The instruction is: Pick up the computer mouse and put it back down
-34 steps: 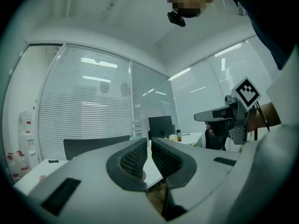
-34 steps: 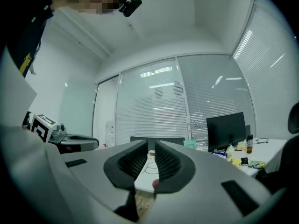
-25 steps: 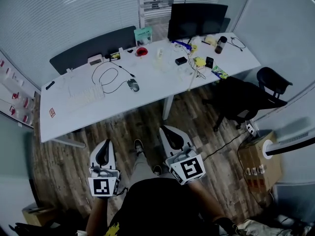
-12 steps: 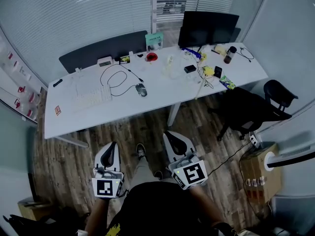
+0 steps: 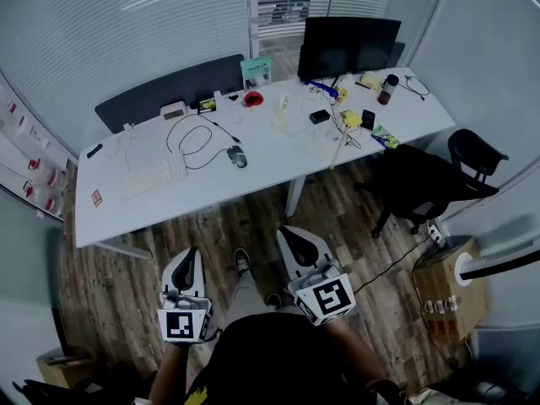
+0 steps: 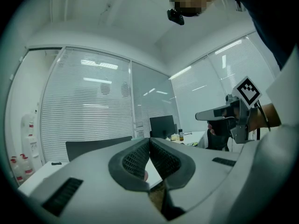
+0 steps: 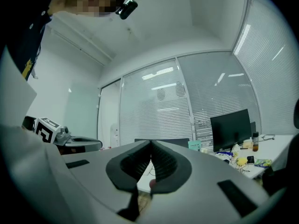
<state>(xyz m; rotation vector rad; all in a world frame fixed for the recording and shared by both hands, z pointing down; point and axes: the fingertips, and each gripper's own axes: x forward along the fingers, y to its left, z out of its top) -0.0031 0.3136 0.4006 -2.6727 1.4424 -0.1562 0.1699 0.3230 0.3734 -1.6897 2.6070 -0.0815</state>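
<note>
Bare wooden floor is left open in front of the white desk. The computer mouse is hemmed by a keyboard at left and a looped cable on the far side. Bare desktop is left near and right of it. The desk's right end is blocked by an office chair.

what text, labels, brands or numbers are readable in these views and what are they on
No text is readable in any view.
On the teal box: print too small to read.
On the cardboard box: side marks blurred.
On the card lying on the desk: red mark, unreadable.
On the left hand-held gripper and right hand-held gripper: square coded markers, no letters.
</note>
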